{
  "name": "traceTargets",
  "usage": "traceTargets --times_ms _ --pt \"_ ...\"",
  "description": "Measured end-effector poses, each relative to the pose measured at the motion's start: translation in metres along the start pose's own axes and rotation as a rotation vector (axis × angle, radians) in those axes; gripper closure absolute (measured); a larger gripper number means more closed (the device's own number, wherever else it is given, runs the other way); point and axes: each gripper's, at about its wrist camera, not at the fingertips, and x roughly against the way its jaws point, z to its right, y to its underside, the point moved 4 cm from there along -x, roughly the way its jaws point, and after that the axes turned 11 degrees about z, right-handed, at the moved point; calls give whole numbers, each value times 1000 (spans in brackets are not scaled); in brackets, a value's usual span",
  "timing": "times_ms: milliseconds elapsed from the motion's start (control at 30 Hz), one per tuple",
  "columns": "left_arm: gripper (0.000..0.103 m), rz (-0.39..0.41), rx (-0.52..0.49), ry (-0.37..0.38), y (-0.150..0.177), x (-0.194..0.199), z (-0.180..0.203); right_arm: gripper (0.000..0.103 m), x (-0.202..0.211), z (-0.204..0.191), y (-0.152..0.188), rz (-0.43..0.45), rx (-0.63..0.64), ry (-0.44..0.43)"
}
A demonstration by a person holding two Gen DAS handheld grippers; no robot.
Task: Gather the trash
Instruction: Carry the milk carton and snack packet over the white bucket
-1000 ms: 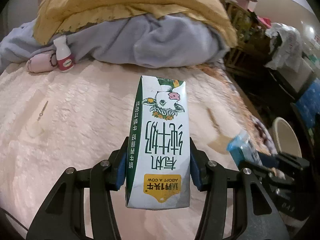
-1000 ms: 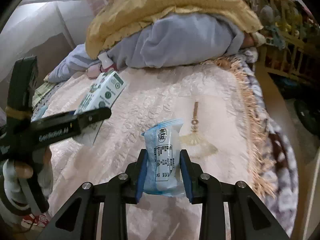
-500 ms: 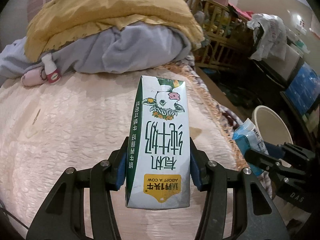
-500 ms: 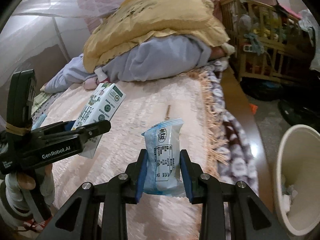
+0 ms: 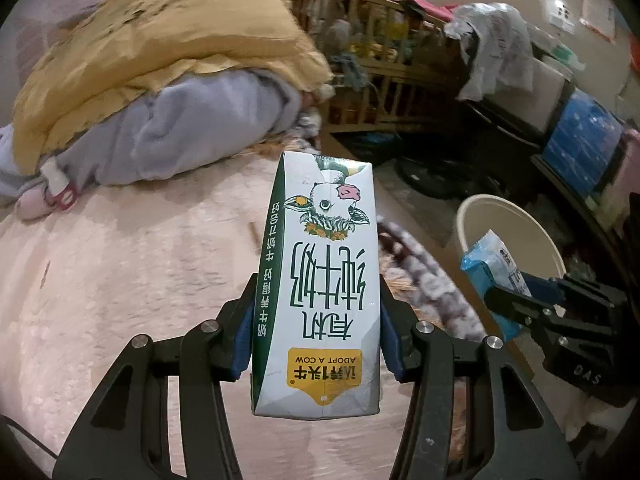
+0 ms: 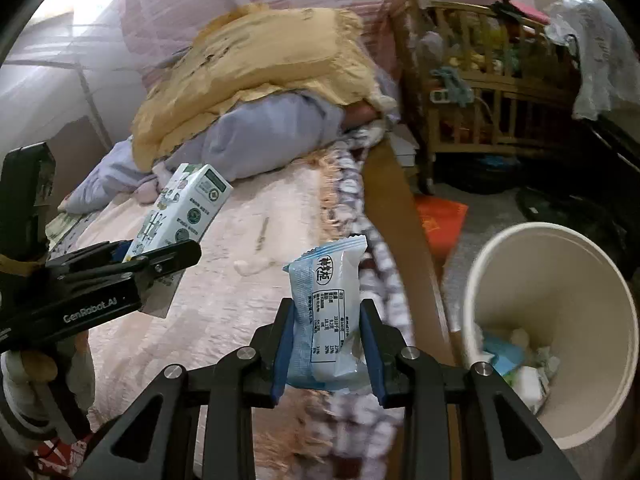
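Observation:
My left gripper [image 5: 316,336] is shut on a white and green milk carton [image 5: 320,280] with a cow picture, held above the pink bedspread; it also shows in the right wrist view [image 6: 180,216]. My right gripper [image 6: 326,344] is shut on a light blue snack wrapper [image 6: 328,316], held over the bed's right edge; the wrapper also shows in the left wrist view [image 5: 494,264]. A cream waste bin [image 6: 492,264] stands on the floor to the right of the bed, with some trash inside. It shows in the left wrist view [image 5: 472,216] behind the wrapper.
A yellow quilt [image 6: 256,60] and grey blanket [image 6: 272,136] are piled at the bed's head. A small white bottle [image 5: 56,184] lies by them. A wooden crib [image 6: 480,92] full of things stands beyond the bed. An orange-red item [image 6: 440,216] lies on the floor.
Both grippers have swung right with their loads, from over the bed toward its right edge. The waste bin has come into fuller view and is nearer.

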Motion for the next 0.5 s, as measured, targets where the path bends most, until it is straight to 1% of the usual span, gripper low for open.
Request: traceTargets --times_ms 267,500 --pt "53 2 -53 44 -7 -8 41 72 16 38 3 3 -16 62" --pt "53 2 -94 65 -9 -18 69 72 27 70 6 12 -49 106"
